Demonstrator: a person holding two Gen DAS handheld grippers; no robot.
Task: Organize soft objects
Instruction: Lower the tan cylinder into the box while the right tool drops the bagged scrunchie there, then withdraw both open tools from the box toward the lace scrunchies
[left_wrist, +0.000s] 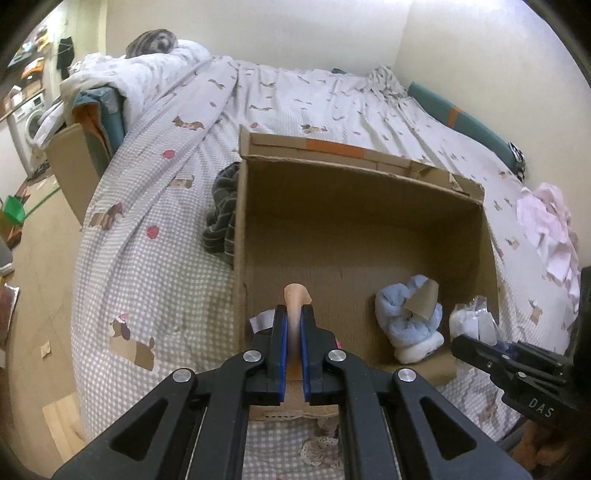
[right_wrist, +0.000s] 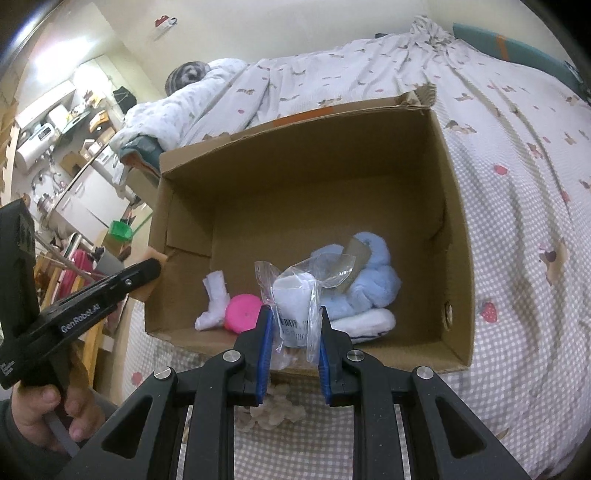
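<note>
**Soft objects held over box on bed**

Soft objects gathered in and over an open cardboard box (right_wrist: 458, 236), itself set on a bed (left_wrist: 155, 266) under a grey-checked cover printed with dogs and strawberries. Lay heaped at the bed's far left corner: a white duvet (left_wrist: 147, 74) topped by a grey striped cushion (left_wrist: 153, 42). Ran along the far wall: a teal bolster (left_wrist: 465, 120). Sat bunched against the box's left outer wall: a dark striped garment (left_wrist: 221, 214). Lay crumpled on the cover right of the box: a pink cloth (left_wrist: 550, 229).

Rested inside the box, near its front right corner: a blue plush (right_wrist: 373, 273) with a cardboard tube (right_wrist: 360, 254) pushed into it and a white sole-like part below. Sat at the front, touching each other: a pink ball (right_wrist: 243, 312) and a white rag (right_wrist: 214, 302).

Left gripper (left_wrist: 294, 332) was clamped shut on a thin peach sponge (left_wrist: 295, 295), held edge-on above the box's near left wall. Right gripper (right_wrist: 295, 332) was closed on a clear bag (right_wrist: 295, 295) with something white and a barcode label inside, poised over the box's front edge. Gripped the left tool's handle: a hand (right_wrist: 48, 413), seen at the right view's lower left.
</note>
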